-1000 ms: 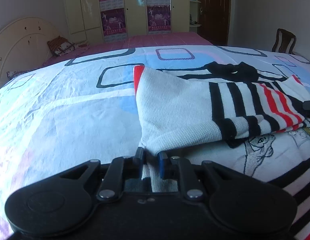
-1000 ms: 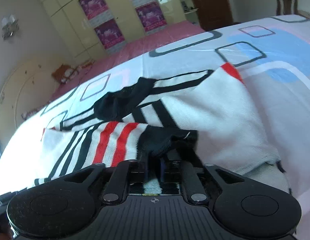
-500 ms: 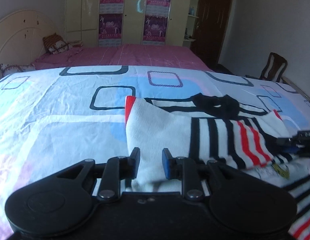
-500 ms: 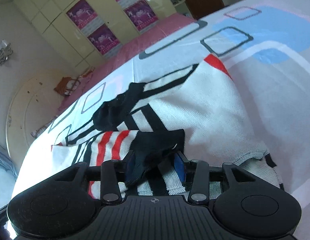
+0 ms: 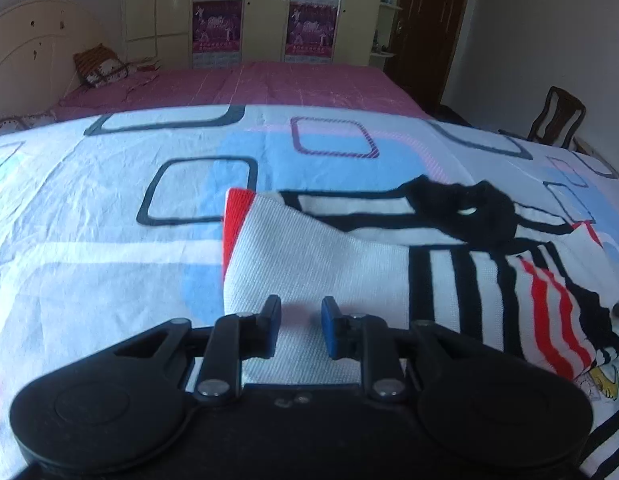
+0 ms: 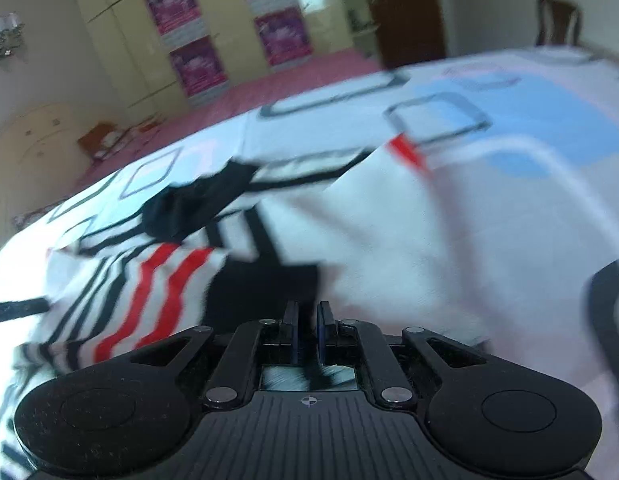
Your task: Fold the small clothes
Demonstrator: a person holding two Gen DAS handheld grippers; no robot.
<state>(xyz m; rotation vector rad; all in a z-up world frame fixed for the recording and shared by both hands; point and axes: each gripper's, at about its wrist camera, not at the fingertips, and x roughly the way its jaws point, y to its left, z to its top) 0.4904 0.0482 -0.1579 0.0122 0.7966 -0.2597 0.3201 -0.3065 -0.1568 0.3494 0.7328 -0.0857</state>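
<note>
Left wrist view shows the left tongs (image 5: 300, 312) parted above the white knit of the striped garment (image 5: 349, 264), which lies folded over on the patterned bed (image 5: 89, 240), likely let go so the fold can settle. Right wrist view is blurred; the right tongs (image 6: 307, 320) sit nearly closed with dark fabric seemingly between them, but I cannot tell whether they pinch it

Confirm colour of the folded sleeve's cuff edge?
Red; the sleeve cuff shows best in the left wrist view.
</note>
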